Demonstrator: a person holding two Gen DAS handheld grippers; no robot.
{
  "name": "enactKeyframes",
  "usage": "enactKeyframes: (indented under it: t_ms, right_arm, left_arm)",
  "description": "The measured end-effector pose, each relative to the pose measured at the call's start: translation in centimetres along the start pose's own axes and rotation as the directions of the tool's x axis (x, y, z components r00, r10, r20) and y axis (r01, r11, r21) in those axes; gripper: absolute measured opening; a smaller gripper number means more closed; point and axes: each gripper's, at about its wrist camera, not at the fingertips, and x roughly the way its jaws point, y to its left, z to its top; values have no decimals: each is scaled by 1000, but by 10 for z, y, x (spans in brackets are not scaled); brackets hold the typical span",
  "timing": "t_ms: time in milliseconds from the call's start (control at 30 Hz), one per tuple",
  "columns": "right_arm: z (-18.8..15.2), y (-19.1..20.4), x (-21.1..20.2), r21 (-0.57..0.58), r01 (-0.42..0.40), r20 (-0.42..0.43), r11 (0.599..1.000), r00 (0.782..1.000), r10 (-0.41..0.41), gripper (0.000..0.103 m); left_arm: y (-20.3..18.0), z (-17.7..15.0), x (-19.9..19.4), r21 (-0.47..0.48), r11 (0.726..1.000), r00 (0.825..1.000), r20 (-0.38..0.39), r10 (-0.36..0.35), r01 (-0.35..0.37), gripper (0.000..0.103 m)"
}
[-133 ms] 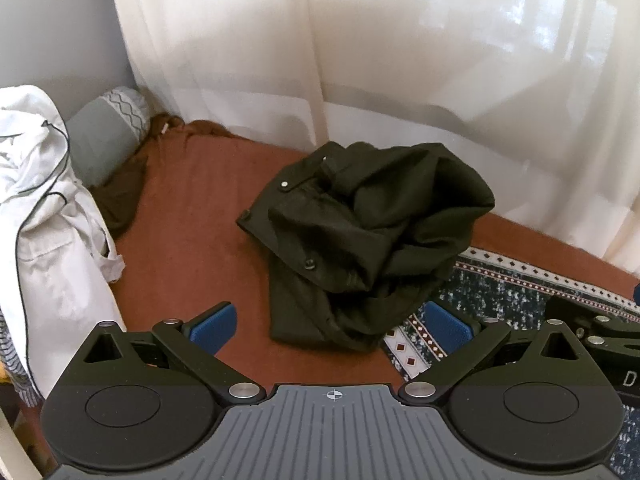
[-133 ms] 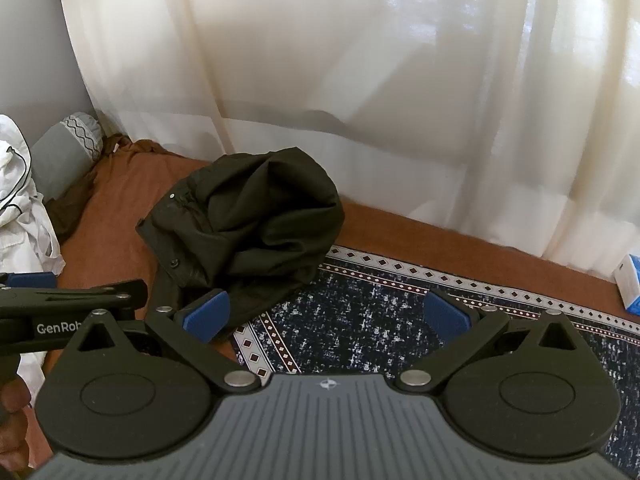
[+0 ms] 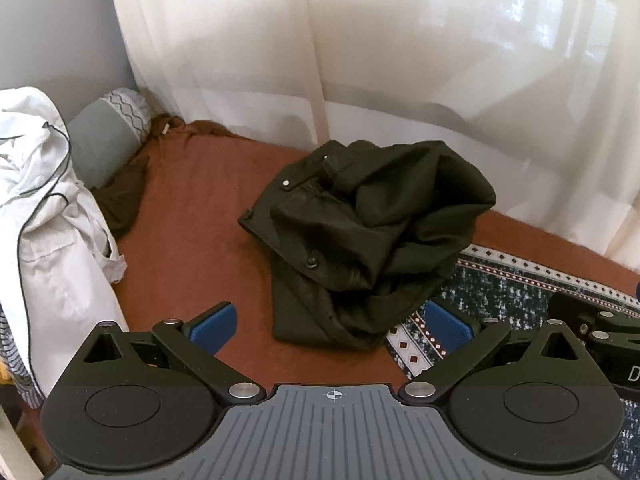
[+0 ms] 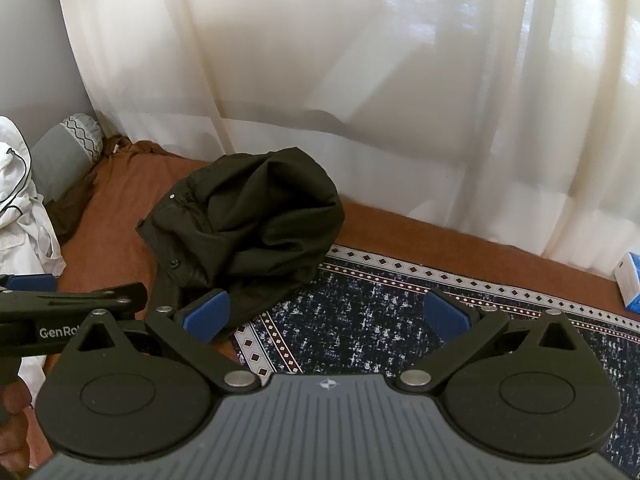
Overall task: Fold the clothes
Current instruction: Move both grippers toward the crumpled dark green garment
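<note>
A dark olive garment [image 3: 360, 240] with snap buttons lies crumpled in a heap on the brown floor covering [image 3: 192, 232], its right side resting over the edge of a patterned rug [image 3: 520, 284]. My left gripper [image 3: 330, 326] is open just in front of the heap's near hem, nothing between its blue pads. My right gripper [image 4: 326, 316] is open too, hovering over the rug [image 4: 380, 320] with the same dark garment [image 4: 248, 220] ahead and to the left. The left gripper's black body [image 4: 72, 312] shows at the left edge of the right wrist view.
White clothing [image 3: 44, 216] is piled at the left, beside a grey patterned cushion [image 3: 108, 136] in the corner. Sheer white curtains [image 3: 400, 80] hang along the back. A blue and white box [image 4: 630, 280] sits at the far right by the rug's edge.
</note>
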Motion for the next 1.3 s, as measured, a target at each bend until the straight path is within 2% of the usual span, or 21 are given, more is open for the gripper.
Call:
enactKeyframes:
  t_ms: [233, 733, 1300]
  right_arm:
    - [3, 1, -1, -1, 2, 5, 1000, 1000, -2, 103]
    - [3, -5, -7, 36, -10, 7, 999, 1000, 10, 103]
    - [3, -4, -5, 23, -15, 14, 1000, 1000, 15, 103]
  left_arm:
    - [12, -2, -7, -13, 1000, 1000, 0, -14, 14, 103]
    - [6, -7, -9, 11, 1000, 1000, -1, -23, 23, 103]
    - [4, -6, -2, 8, 999, 999, -28, -32, 32, 103]
